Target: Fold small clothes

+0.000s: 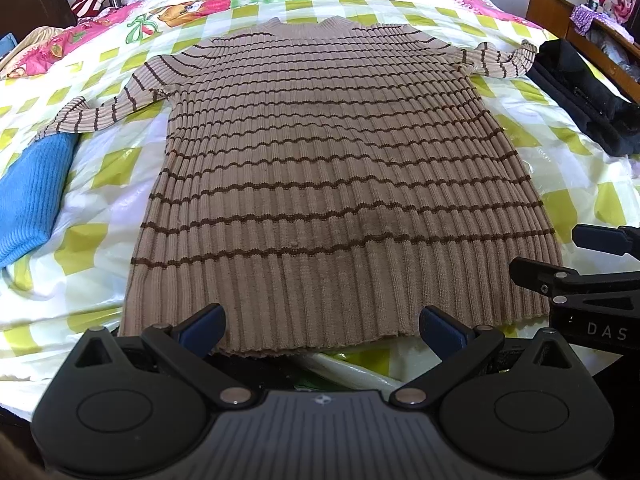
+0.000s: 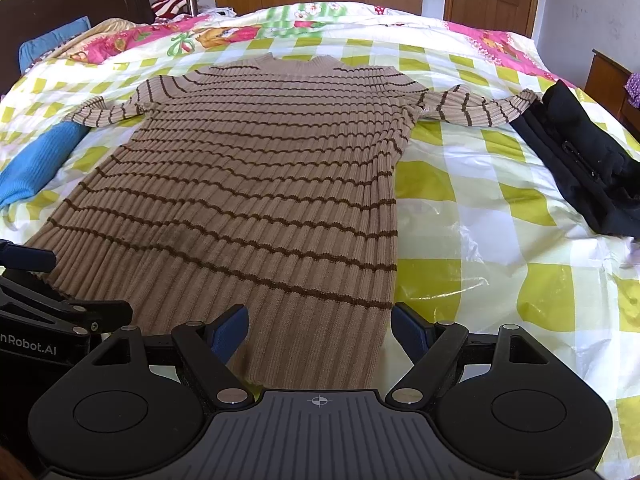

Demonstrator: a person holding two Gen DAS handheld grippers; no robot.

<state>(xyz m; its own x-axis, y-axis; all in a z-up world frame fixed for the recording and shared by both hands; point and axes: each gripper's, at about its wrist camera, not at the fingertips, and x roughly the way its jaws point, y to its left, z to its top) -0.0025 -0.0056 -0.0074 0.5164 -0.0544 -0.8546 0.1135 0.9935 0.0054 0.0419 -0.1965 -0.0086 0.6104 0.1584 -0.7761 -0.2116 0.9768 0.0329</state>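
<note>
A tan ribbed sweater with brown stripes [image 1: 320, 152] lies flat on the bed, collar far, hem near, both sleeves spread sideways; it also shows in the right wrist view [image 2: 248, 184]. My left gripper [image 1: 322, 330] is open and empty, its jaws wide apart over the hem's middle. My right gripper [image 2: 320, 330] is open and empty at the hem's right corner. The right gripper also shows at the right edge of the left wrist view [image 1: 592, 264]. The left gripper shows at the left edge of the right wrist view [image 2: 48, 292].
The bed has a yellow-green checked cover [image 2: 480, 240]. A blue knit garment [image 1: 28, 200] lies at the left, touching the left sleeve. A black folded garment [image 2: 580, 160] lies at the right by the right sleeve cuff. Pillows and a headboard [image 2: 80, 0] stand far left.
</note>
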